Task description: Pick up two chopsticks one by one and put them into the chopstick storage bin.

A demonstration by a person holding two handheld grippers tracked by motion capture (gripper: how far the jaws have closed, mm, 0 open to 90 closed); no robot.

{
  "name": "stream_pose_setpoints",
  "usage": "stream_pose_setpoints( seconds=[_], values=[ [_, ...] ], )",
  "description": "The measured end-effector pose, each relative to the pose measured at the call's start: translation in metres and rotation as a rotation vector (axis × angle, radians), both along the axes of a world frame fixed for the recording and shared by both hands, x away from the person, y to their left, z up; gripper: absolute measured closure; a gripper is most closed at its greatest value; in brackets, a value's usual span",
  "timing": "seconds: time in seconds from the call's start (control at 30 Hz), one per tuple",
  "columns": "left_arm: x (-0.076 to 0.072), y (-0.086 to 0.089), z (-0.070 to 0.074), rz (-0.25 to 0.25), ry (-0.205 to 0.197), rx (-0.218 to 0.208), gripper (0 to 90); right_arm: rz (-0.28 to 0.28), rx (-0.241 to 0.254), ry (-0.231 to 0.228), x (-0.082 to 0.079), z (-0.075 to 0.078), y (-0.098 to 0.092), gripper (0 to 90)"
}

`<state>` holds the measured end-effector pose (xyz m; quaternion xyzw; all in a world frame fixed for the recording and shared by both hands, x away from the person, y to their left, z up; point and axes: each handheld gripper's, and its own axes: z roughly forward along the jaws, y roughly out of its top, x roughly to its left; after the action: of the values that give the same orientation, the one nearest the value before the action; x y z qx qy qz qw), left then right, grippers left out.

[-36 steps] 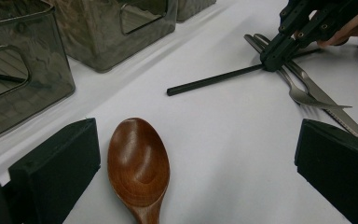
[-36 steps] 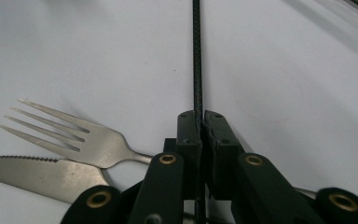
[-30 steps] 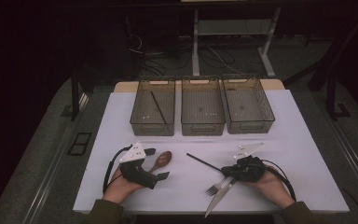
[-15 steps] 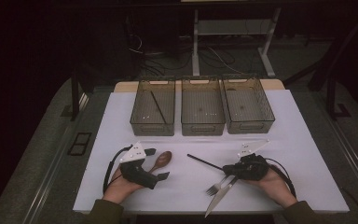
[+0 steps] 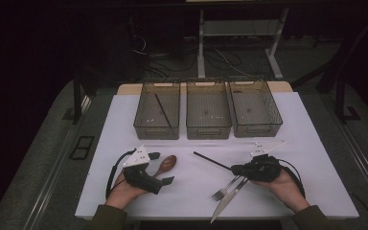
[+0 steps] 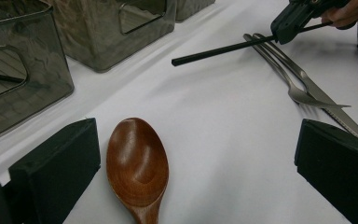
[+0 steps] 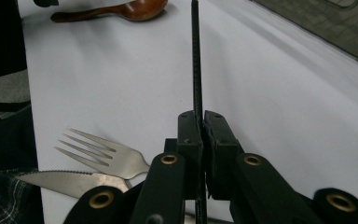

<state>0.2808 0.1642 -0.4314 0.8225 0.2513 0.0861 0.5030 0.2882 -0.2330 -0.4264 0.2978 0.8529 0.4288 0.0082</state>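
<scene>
Right gripper view shows our right gripper (image 7: 199,122) clamped tight on the black chopstick (image 7: 196,56), whose long axis runs straight up the frame from the jaws. In the high view it points up-left toward the left bin (image 5: 157,125). Our left gripper (image 6: 191,172) stands wide open around the wooden spoon (image 6: 137,165).

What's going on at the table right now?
A person is working through cutlery on a white table with tongs in each hand. The right tongs are shut on a black chopstick, beside a fork and knife. The left tongs are open around the bowl of a wooden spoon. Of three bins behind, the left bin holds another chopstick.
</scene>
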Motion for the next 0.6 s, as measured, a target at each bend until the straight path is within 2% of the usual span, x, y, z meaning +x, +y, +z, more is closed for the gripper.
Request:
stream_pose_setpoints(
  seconds=[0.27,0.6],
  values=[
    [0.000,0.000,0.000,-0.002,0.000,0.003,0.0,-0.013,0.021,-0.017,0.002,0.010,-0.001,84.6],
    [0.001,0.002,-0.003,-0.012,0.013,-0.002,0.0,-0.034,0.044,-0.030,0.014,0.020,0.000,84.7]
  ],
)
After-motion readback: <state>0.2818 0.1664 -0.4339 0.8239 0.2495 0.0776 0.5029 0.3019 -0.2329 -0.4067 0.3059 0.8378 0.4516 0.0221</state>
